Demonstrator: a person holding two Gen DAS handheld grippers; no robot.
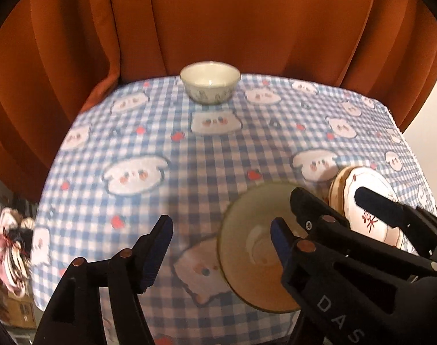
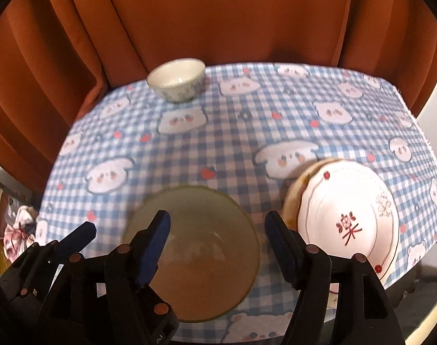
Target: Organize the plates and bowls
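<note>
Both jaws wide, holding nothing; better to straddle the green bowl (image 2: 195, 247) rim with right gripper (image 2: 218, 224), then squeeze gently; left gripper (image 1: 221, 227) spare.

Both wrist views overlook the checked table (image 1: 207, 155) closely.

Blue-and-white gingham tablecloth (image 1: 207, 155) printed with white cartoon animal faces and small red strawberries, spread flat over table. Rust-orange pleated fabric curtain (image 1: 218, 17) hung directly behind far table edge. Pink-and-white patterned cloth bundle (image 1: 8, 247) noted below left table edge; cardboard boxes (image 1: 20, 310) beneath it, blurred.
</note>
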